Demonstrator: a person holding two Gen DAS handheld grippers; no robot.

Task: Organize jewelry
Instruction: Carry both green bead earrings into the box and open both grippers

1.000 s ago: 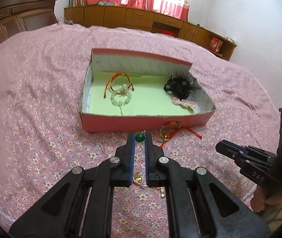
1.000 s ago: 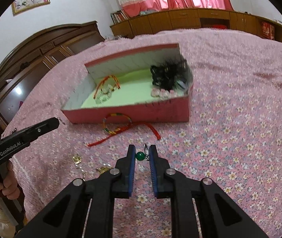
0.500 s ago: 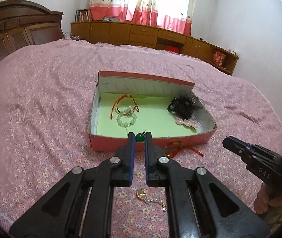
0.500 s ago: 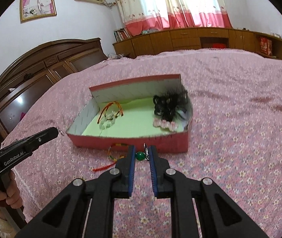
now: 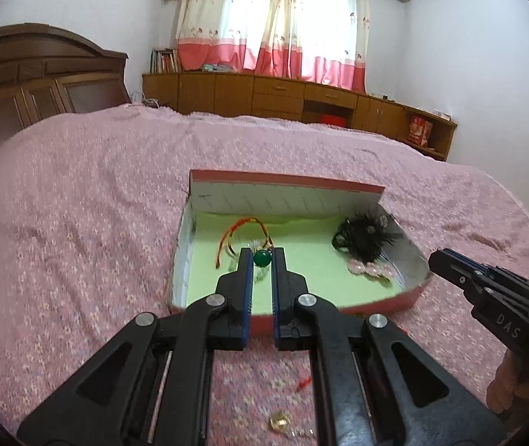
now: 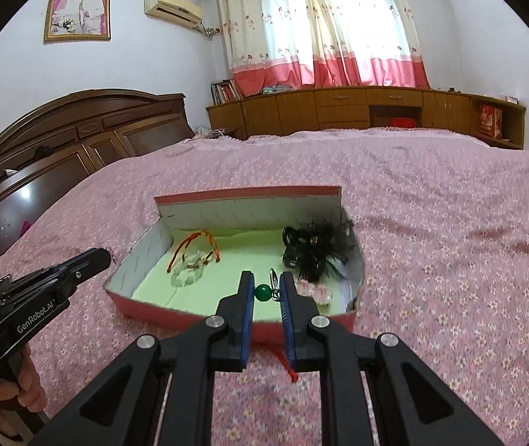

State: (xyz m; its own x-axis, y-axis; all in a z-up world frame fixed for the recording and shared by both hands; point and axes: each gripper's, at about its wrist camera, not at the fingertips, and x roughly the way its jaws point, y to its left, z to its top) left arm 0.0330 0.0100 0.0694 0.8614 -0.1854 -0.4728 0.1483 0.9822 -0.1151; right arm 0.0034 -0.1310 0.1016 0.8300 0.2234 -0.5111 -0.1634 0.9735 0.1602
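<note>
A pink box (image 5: 338, 306) with a pale green floor lies on the flowered bedspread. Inside are a red-orange string bracelet (image 5: 249, 228), a clear bead bracelet (image 6: 188, 273), a black feathery hair piece (image 5: 366, 238) and a pink bead bracelet (image 5: 370, 269). My left gripper (image 5: 262, 256) is shut on a green bead earring (image 5: 262, 259), held in front of the box's near wall. My right gripper (image 6: 266, 283) is shut on a second green bead earring (image 6: 263, 292) with a silver hook, also at the near wall. Each gripper shows at the edge of the other's view.
A red string bracelet (image 6: 289, 366) lies on the bedspread in front of the box, partly hidden by my right gripper. A small gold piece (image 5: 279, 422) lies nearer to me. A dark wooden headboard (image 6: 78, 141) stands on the left, low cabinets (image 6: 357, 111) behind.
Both grippers have tilted upward and come closer to the box, each still holding its green bead. The beads now appear over the box's green floor instead of over the bedspread.
</note>
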